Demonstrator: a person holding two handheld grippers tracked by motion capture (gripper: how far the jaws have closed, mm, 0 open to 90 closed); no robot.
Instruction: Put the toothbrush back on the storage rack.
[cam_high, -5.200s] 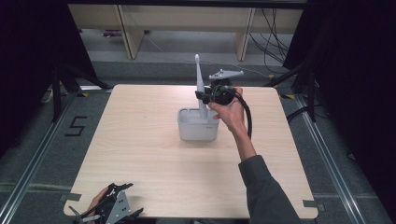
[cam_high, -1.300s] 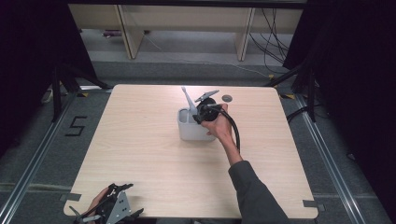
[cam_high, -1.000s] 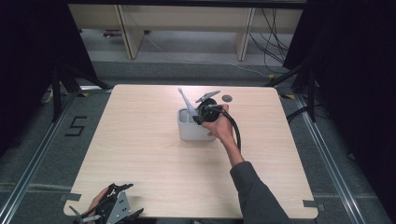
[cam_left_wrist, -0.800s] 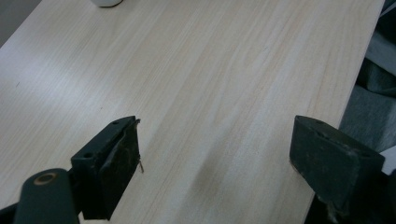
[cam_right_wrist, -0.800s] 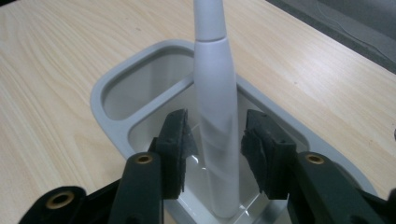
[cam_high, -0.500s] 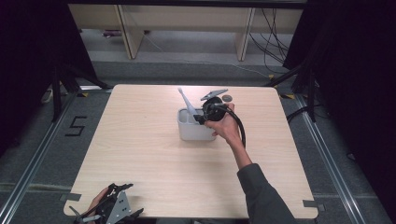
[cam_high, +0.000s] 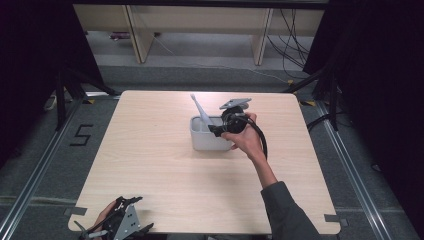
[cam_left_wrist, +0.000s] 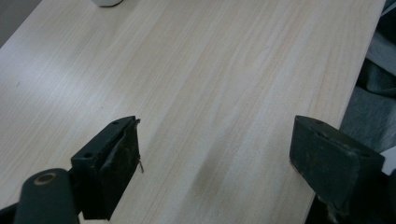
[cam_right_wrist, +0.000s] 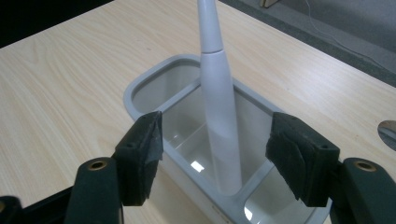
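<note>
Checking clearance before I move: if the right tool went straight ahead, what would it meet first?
Probably the white electric toothbrush standing in the grey holder, right between the open right tool jaws.

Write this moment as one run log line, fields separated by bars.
right hand-held gripper: open, astride toothbrush | toothbrush: leaning in organizer | left hand-held gripper: open, idle

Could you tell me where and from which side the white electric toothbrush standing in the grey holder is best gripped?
Grip the toothbrush on its thick handle just above the holder rim, from the side, as the open right gripper already straddles it; the neck looks too slim.
</note>
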